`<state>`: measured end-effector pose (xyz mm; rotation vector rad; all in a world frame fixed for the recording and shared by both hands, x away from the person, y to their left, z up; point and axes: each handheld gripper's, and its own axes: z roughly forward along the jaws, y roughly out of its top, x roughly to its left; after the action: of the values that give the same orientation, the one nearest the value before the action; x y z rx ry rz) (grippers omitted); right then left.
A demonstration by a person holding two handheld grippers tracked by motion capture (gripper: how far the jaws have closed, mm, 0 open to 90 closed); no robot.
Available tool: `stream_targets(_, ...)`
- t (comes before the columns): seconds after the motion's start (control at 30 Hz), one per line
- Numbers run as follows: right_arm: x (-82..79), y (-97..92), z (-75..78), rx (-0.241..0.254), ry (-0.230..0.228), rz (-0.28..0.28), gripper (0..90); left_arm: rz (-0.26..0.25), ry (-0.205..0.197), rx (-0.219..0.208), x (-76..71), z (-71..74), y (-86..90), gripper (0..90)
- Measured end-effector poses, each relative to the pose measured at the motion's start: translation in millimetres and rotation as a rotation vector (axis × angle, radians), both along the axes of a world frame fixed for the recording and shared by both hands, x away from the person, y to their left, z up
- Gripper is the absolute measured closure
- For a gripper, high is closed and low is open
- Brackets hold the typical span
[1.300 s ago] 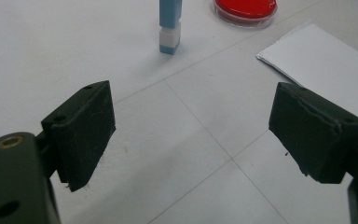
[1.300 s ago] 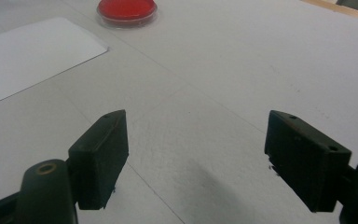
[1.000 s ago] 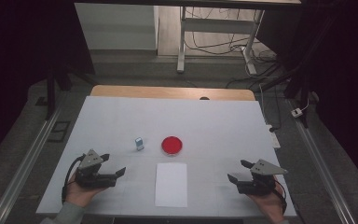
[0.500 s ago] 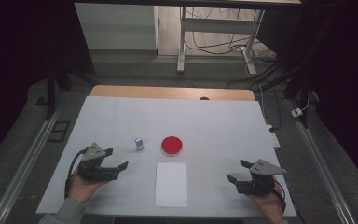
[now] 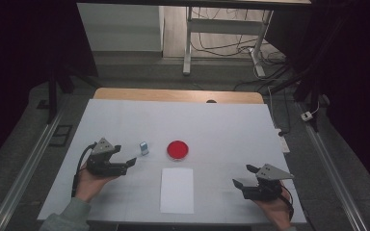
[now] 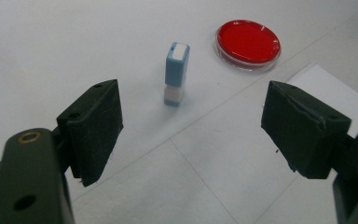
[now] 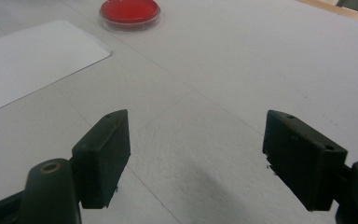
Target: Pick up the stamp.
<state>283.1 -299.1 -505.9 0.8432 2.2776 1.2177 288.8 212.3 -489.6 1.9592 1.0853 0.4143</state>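
Note:
A small blue-and-white block (image 5: 144, 148) (image 6: 176, 74) stands upright on the white table (image 5: 231, 125). To its right lies a round red dish (image 5: 178, 150) (image 6: 248, 42) (image 7: 129, 11). In front of the dish is a white paper sheet (image 5: 177, 190) (image 7: 32, 56). My left gripper (image 5: 126, 156) (image 6: 192, 112) is open just left of the block and points at it. Its jaws have just been closing a little, with nothing between them; the block stands a short way ahead of the pads. My right gripper (image 5: 243, 176) (image 7: 196, 140) rests open over bare table at the front right.
A wooden strip (image 5: 178, 95) runs along the table's far edge. Beyond it stand a desk frame (image 5: 189, 43) and cables on the floor. Metal rails (image 5: 26, 163) run along both sides of the table.
My left gripper has moved away from the front edge and slightly right, closer to the blue-and-white block. The right gripper has stayed where it was.

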Motion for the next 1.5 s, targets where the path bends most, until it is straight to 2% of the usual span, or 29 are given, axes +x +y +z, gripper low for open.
stream_targets(0.2,0.2,-0.4,1.5,0.011,-0.003,-0.006,23.0,-0.002,0.006,-0.019,9.0,8.1,1.8,21.3)
stream_targets(0.43,-0.9,-0.5,1.1,0.008,-0.003,-0.004,23.1,-0.017,0.021,0.004,29.4,13.4,-8.0,23.1)
stream_targets(0.67,0.3,-0.4,0.3,0.005,0.002,-0.005,23.1,-0.032,0.023,0.023,42.0,15.4,-15.3,23.6)
stream_targets(0.77,-0.2,0.0,0.5,0.006,-0.002,-0.007,23.1,-0.036,0.040,0.033,50.1,12.1,-19.7,24.6)
stream_targets(0.87,-0.2,0.0,0.4,0.006,0.000,-0.009,23.2,-0.037,0.040,0.033,53.3,10.0,-21.6,25.8)
stream_targets(1.0,0.2,0.4,-0.4,0.002,0.001,-0.012,23.3,-0.043,0.046,0.014,59.7,2.4,-25.4,27.5)
stream_targets(1.03,0.3,0.4,-0.4,0.001,0.001,-0.011,23.3,-0.048,0.059,0.040,62.5,-1.6,-28.0,27.4)
stream_targets(1.17,-0.1,0.8,-0.6,-0.006,-0.002,-0.011,23.5,-0.058,0.074,0.051,65.0,-5.8,-30.9,28.3)
stream_targets(1.23,-0.1,0.7,-0.8,-0.008,0.001,-0.009,23.6,-0.067,0.070,0.077,66.1,-7.4,-33.8,29.8)
stream_targets(1.5,-0.6,0.7,-0.9,-0.006,0.001,-0.004,23.7,-0.086,0.077,0.089,69.8,-12.6,-35.3,36.8)
